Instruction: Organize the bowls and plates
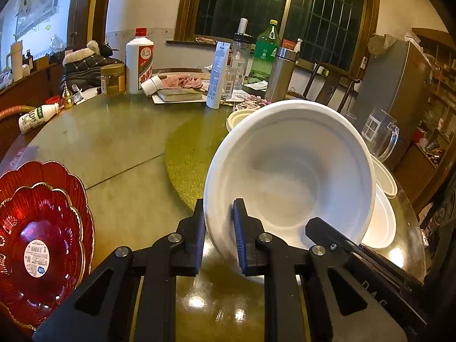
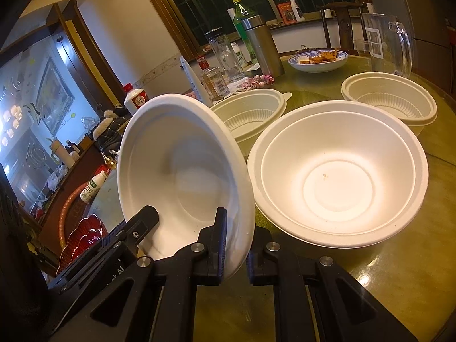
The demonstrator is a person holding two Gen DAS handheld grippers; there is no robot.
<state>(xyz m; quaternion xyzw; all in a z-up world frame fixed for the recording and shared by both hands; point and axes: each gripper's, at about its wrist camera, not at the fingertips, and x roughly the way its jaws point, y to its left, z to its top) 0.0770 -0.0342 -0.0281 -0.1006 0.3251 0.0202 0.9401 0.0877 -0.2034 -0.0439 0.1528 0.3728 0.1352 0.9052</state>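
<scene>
The left gripper point(image 1: 219, 222) has its fingers point(image 1: 199, 228) nearly closed on the rim of a white bowl point(image 1: 290, 171), one finger outside the wall and one inside. The right gripper point(image 2: 238, 239) pinches the same bowl's rim on the opposite side, its fingers point(image 2: 219, 236) likewise drawn close, one inside and one outside. The bowl is tipped up on edge between the two grippers, its open side facing the cameras.

Just right of the right fingers, two more white bowls point(image 2: 339, 176) sit nested one in the other on the table point(image 2: 399, 270). Beyond them stand two ribbed cream containers point(image 2: 390, 99), one farther to the right and one behind the held bowl. Farther still is one blue-patterned dish of food point(image 2: 319, 59) and one clear pitcher point(image 2: 390, 45).

Left of the left fingers, red scalloped plates point(image 1: 42, 228) lie stacked at the table's edge; at least two show. Across the table beyond the left fingers stand one white bottle with a red label point(image 1: 139, 62), one green bottle point(image 1: 265, 51), one steel flask point(image 1: 280, 74) and one white tube point(image 1: 218, 77).
</scene>
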